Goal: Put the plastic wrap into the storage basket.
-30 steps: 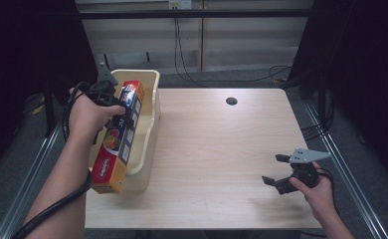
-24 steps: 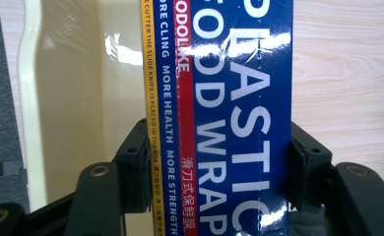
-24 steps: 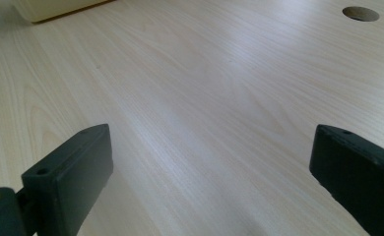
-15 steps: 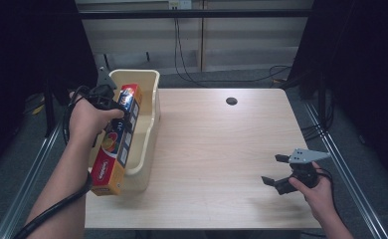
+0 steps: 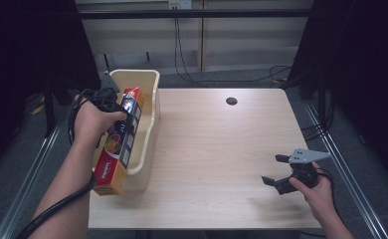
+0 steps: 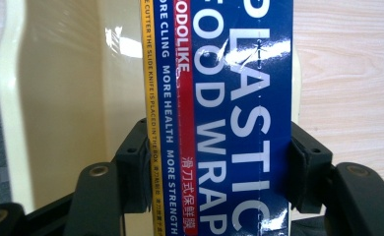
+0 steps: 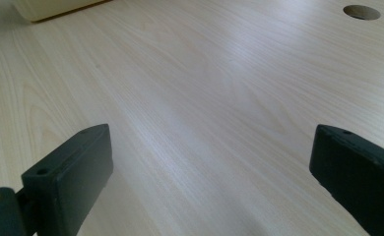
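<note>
Jaws of the left hand-held gripper (image 6: 207, 162) are clamped across the width of a long box of plastic food wrap (image 6: 229, 113), one black pad on each long side, with the blue printed face turned toward that gripper's camera. In the high view the left hand-held gripper (image 5: 113, 101) grips the box (image 5: 116, 144) near its upper end, and the box slants down over the cream plastic bin (image 5: 149, 84) at the left edge of the tabletop (image 5: 222, 149). Its lower, orange end hangs past the bin's near rim, close to the table's front corner.

Compared with a second ago, the box has shifted a little toward the left and its far end sits a touch higher, while the grip has not changed. That reads as the box being lifted out of the bin rather than settled into it, though the frames alone cannot rule out the reverse.

Farther off, the right hand-held gripper (image 5: 280, 172) rests low over the bare wood at the near right, its jaws wide apart with nothing between them, in the same spot as before. It looks ready to receive or steady the box once it clears the bin.
</note>
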Available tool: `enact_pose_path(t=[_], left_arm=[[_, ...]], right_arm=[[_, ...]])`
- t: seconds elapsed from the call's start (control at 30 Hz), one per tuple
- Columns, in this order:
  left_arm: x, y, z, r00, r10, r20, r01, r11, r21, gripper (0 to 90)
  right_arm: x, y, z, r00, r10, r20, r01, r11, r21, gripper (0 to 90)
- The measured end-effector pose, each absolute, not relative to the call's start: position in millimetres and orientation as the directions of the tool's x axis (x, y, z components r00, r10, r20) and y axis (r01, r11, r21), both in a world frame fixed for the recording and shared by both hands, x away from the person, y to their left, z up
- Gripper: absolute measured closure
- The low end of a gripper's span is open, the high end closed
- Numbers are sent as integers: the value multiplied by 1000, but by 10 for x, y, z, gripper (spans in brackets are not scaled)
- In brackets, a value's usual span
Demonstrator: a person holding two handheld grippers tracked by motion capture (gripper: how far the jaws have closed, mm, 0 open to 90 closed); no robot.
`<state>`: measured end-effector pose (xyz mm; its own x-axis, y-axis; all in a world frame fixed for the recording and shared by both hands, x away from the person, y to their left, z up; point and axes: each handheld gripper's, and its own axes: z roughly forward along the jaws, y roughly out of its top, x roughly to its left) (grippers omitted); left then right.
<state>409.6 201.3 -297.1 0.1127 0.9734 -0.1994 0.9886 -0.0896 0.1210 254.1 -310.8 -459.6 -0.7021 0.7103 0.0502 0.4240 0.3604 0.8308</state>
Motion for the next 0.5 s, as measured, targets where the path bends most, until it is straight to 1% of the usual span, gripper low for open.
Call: enact_pose_path(t=[0.03, 0.5], left_arm=[[4109, 2011, -2986, 123, 974, -190, 988, -102, 117, 406], [4158, 1953, -3136, 119, 972, -205, 990, -99, 103, 403]], right_arm=[[2542, -3107, -4597, -702, 710, 49, 424, 361, 831, 27], [2549, -3094, -4614, -707, 705, 50, 425, 367, 827, 27]])
